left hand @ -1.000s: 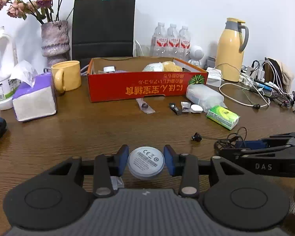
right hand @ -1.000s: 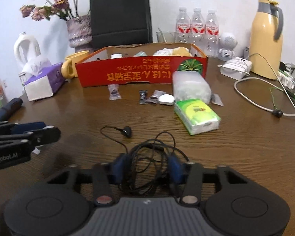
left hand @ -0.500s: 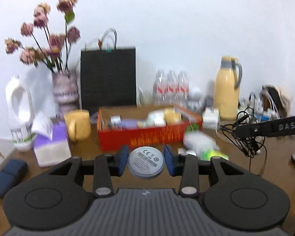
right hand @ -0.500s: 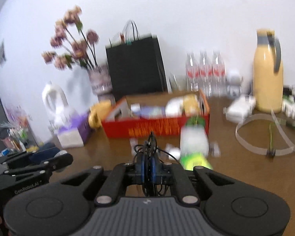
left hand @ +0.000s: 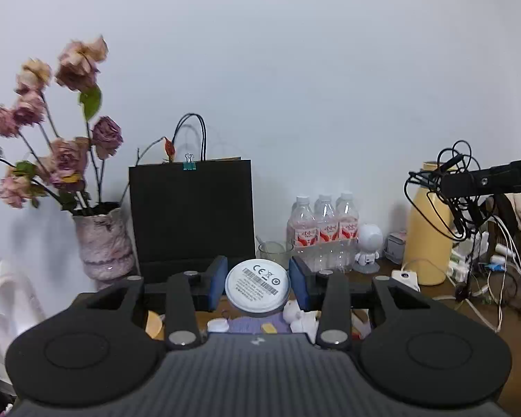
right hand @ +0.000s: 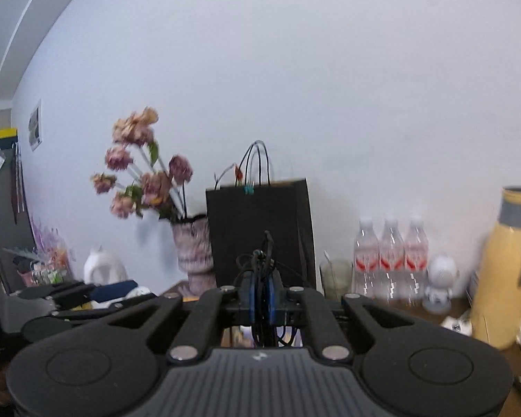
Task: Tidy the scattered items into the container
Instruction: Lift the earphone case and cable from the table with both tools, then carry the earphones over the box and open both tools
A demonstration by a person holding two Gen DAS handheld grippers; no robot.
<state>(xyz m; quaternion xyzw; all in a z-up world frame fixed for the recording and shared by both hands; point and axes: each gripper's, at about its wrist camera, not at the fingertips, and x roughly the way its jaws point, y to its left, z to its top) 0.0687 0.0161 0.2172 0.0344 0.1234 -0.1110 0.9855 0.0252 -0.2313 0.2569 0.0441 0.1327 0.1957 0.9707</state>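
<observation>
Both tools are raised above the worktop and each one carries something. Left tool (left hand: 257, 282) has its two blue pads pressed on the sides of a round white disc (left hand: 257, 286), whose printed label with barcode faces the camera. Under the disc, between the fingers, some contents of the container (left hand: 250, 325) are visible: a purple pack, a small white case and a few pale items; its walls are mostly hidden by the tool body, so I cannot tell exactly how the disc stands over it.

Right tool (right hand: 263, 293) has its pads almost together, clamped on a black tangled earphone cable (right hand: 262, 264). Loops of the cable stand up above the pads and some strands hang down below them. In the left wrist view the same tool (left hand: 482, 180) comes in from the right edge, high up, with the cable (left hand: 451, 187) hanging from its tip in front of the yellow thermos (left hand: 429, 243).

Behind, against the white wall, stand a black paper bag (left hand: 191, 215), a vase with dried roses (left hand: 102, 243), three water bottles (left hand: 324, 226), a small white robot figure (left hand: 370, 246) and a glass (left hand: 275, 252). Loose chargers and wires (left hand: 493, 271) lie on the worktop (left hand: 514, 323) at the right.
</observation>
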